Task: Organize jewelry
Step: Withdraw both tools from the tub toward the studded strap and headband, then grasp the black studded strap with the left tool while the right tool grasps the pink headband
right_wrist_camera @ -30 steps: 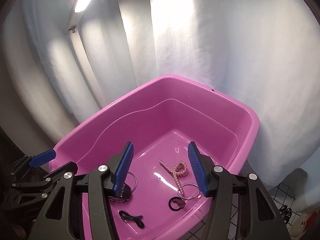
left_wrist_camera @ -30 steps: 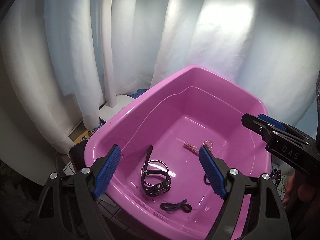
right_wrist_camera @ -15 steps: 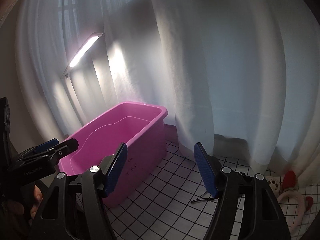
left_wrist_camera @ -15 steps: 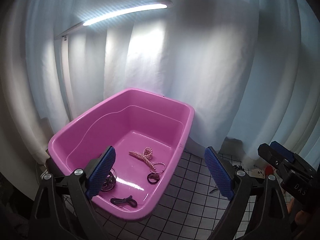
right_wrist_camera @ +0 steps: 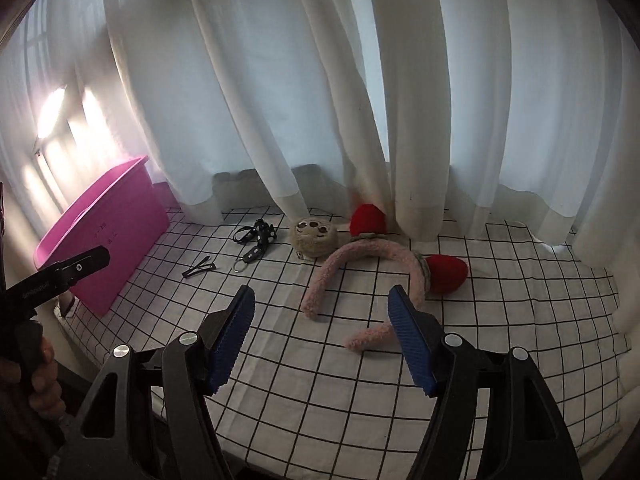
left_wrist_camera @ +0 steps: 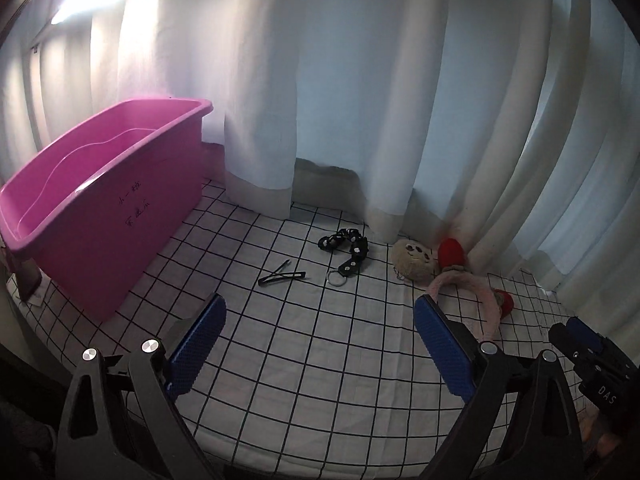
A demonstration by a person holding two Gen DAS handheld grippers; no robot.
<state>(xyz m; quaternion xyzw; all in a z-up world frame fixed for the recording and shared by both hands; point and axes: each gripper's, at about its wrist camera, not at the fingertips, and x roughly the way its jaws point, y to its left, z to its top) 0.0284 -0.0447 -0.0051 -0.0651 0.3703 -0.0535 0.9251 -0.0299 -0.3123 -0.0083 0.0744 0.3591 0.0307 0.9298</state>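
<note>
I can read "DAS" in pale letters on the black plastic right gripper. The handwriting on the magenta plastic tub is too small for me to read.

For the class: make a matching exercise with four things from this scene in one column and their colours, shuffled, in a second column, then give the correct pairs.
Things:
1. storage tub
2. hair clip
3. fuzzy headband
4. plush face

Colours:
A. beige
B. black
C. magenta
D. pale pink with red ends

Pairs: 1-C, 2-B, 3-D, 4-A
</note>
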